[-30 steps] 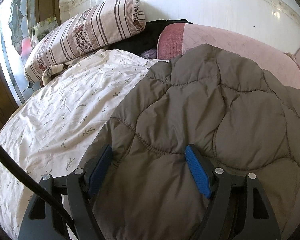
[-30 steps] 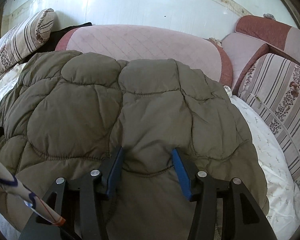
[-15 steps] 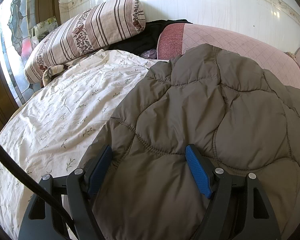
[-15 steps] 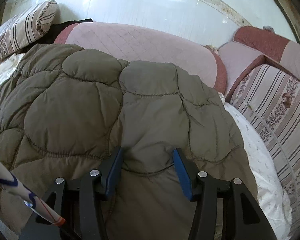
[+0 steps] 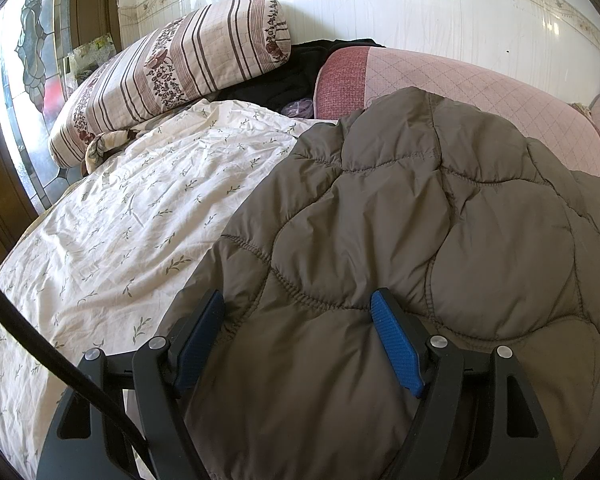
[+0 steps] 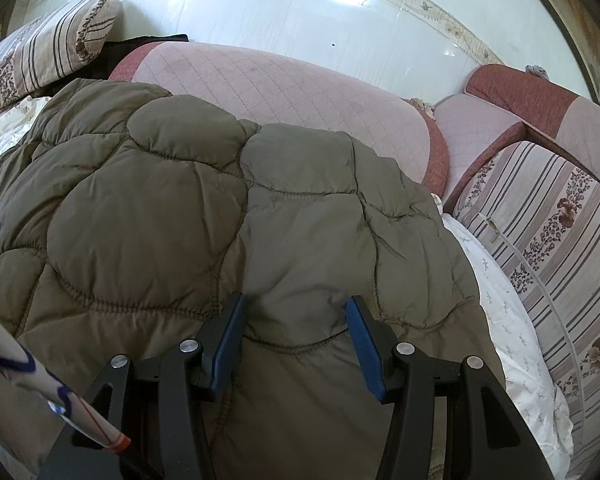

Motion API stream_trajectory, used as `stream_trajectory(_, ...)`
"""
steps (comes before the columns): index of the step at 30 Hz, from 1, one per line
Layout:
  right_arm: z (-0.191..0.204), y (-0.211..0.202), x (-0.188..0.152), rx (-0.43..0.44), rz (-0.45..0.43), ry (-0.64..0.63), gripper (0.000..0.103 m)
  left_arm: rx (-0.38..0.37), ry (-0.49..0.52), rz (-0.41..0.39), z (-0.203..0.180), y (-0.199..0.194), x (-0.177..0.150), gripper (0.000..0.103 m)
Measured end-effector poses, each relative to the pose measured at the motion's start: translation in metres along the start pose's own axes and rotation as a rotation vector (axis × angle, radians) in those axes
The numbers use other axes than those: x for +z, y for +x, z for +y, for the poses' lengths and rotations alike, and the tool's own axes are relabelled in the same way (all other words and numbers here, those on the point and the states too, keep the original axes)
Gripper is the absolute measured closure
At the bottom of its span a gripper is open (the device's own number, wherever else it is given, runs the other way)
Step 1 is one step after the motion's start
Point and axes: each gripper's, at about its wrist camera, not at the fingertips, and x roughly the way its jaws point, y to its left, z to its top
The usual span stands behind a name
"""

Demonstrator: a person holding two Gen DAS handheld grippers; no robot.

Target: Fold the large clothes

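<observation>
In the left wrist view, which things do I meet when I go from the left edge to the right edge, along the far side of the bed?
Stained-glass window → striped bolster pillow → black clothing → pink quilted cushion.

Olive quilted jacket (image 6: 228, 216) spread wide, pinched between the blue pads of the right gripper (image 6: 294, 314) at its near hem. Beyond the jacket — pink quilted cushion (image 6: 284, 96); right of it — white floral sheet (image 6: 512, 320), then striped cushion (image 6: 556, 216).
</observation>
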Motion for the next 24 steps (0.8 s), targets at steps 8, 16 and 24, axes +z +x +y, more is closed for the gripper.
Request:
stream_trajectory(8,-0.012,-0.008,0.004,0.002,-0.004,0.053,0.038,-0.001,-0.002,0.0,0.0,-0.001,0.0,0.028)
stream_trajectory(16,-0.017,-0.046,0.012,0.161,-0.139,0.122,0.036,-0.003,0.001,-0.046,-0.003,-0.019,0.003,0.028)
stream_trajectory(24,0.01,-0.027,0.003,0.256,-0.041,0.077,0.036,-0.009,0.014,-0.005,-0.005,-0.01,-0.001,0.028)
